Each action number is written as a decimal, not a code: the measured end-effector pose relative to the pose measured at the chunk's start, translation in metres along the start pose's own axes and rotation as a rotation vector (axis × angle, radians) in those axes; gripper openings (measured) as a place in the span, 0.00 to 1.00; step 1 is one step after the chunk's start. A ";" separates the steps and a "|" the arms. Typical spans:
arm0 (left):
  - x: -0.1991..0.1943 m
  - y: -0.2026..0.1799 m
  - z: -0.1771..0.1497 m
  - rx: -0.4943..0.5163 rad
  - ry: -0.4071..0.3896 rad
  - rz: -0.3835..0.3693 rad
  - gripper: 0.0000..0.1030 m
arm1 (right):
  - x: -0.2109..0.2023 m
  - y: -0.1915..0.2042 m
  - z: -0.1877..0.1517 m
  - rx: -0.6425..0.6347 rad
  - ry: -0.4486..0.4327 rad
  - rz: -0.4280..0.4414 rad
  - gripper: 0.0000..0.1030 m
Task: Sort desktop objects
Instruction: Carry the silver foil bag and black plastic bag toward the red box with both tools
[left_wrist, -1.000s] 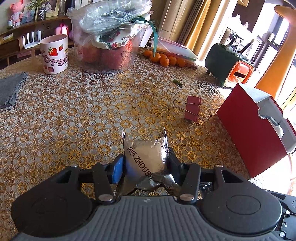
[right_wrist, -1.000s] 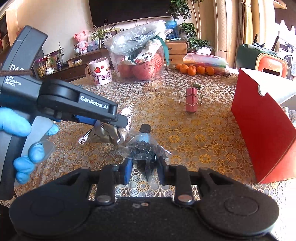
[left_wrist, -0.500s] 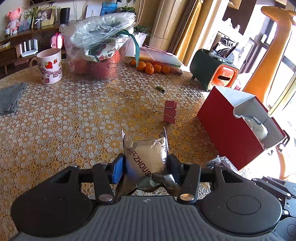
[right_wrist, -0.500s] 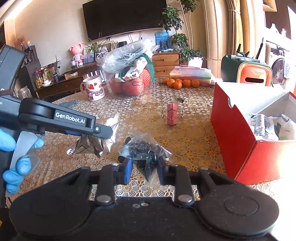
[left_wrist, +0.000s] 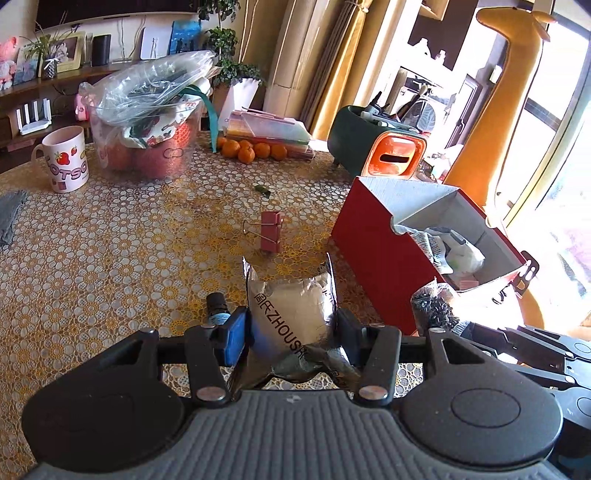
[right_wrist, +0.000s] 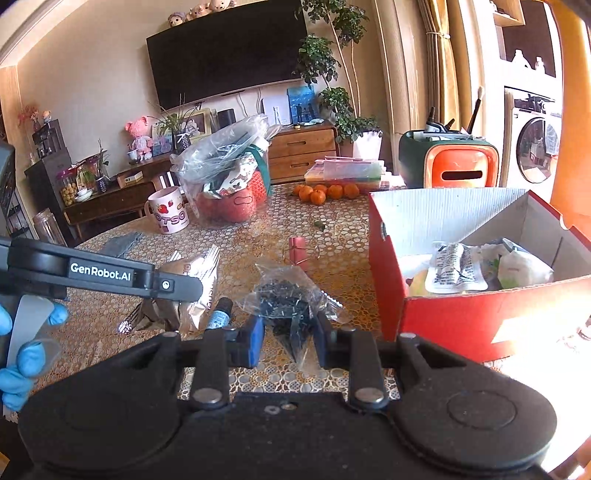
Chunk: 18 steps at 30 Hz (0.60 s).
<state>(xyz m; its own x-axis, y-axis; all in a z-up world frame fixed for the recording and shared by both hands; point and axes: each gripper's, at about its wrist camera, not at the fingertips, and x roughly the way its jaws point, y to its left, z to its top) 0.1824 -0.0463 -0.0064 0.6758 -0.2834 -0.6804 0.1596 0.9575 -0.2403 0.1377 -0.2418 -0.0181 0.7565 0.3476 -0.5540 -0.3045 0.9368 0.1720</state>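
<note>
Sunlit counter (left_wrist: 110, 258): left hand-held gripper (left_wrist: 291, 328) pinched a foil pouch (left_wrist: 291, 314), right hand-held gripper (right_wrist: 288, 336) a screw bag (right_wrist: 284, 299); only the right view showed a blue-gloved hand (right_wrist: 22, 354).

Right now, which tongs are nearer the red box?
Right. The right tongs, shut on the bag of screws, sit just beside the red box near its front corner. The left tongs, holding the foil pouch, are farther out over the table.

Black hand-held gripper (right_wrist: 288, 341) with blue pads, silver pivot screws, white "GenRobot.AI" lettering; blue glove (right_wrist: 16, 365).
</note>
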 end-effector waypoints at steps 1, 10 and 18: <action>0.000 -0.004 0.001 0.003 0.000 -0.005 0.49 | -0.003 -0.004 0.001 0.003 -0.003 -0.002 0.26; 0.000 -0.051 0.006 0.063 0.003 -0.064 0.49 | -0.032 -0.037 0.012 0.009 -0.044 -0.023 0.26; 0.009 -0.095 0.016 0.118 0.005 -0.116 0.49 | -0.047 -0.080 0.019 0.050 -0.061 -0.082 0.26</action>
<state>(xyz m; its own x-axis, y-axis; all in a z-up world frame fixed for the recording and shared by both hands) 0.1847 -0.1387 0.0216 0.6442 -0.3927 -0.6564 0.3203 0.9178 -0.2347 0.1371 -0.3320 0.0094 0.8121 0.2699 -0.5174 -0.2120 0.9625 0.1693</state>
